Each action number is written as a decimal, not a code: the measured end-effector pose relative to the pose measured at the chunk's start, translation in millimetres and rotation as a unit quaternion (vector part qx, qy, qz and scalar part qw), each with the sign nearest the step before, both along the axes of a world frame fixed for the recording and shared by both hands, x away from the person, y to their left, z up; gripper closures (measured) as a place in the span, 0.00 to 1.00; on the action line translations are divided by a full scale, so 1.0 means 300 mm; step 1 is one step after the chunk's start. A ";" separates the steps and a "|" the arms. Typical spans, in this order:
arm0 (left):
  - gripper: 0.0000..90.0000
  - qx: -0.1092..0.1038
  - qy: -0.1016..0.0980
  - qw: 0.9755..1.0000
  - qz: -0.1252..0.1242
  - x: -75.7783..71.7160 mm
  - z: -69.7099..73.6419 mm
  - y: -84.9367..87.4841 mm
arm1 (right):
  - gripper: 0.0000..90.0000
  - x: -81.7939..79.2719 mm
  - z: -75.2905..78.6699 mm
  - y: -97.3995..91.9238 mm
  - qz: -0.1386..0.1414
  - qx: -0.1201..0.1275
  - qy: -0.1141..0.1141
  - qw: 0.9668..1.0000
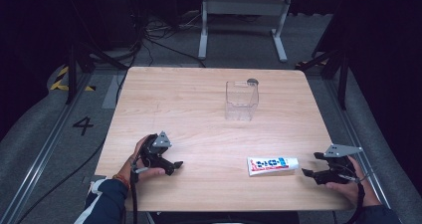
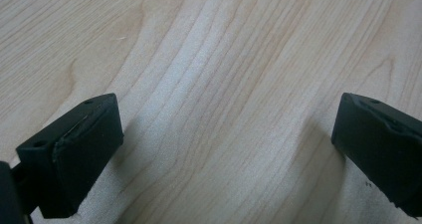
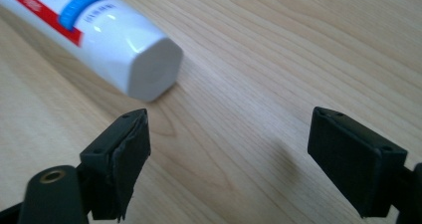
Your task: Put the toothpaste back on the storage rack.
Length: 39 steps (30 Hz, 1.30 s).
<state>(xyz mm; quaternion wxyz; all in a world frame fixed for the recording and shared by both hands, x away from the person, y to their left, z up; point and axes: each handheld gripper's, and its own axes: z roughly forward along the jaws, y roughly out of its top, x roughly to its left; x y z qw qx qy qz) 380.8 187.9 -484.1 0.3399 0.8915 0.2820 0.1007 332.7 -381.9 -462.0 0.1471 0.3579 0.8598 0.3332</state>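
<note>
High view: tube (image 1: 272, 165) lies lengthwise, cap end toward my right hand-held gripper (image 1: 309, 173), jaws wide, just right of it.

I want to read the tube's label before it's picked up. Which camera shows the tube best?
The high view: the whole tube lies flat on the table, label up. The right gripper view shows its white cap end, close and blurred.

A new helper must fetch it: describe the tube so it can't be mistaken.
On the wooden table, look along the near edge, right side, just left of the right gripper. The tube lies flat there, white with red and blue print, unlike the clear box standing farther back.
</note>
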 end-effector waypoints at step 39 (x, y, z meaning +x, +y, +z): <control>0.00 -0.001 0.001 1.000 0.005 -0.004 0.000 0.000 | 0.28 0.112 0.091 0.357 0.209 -0.091 0.026 0.973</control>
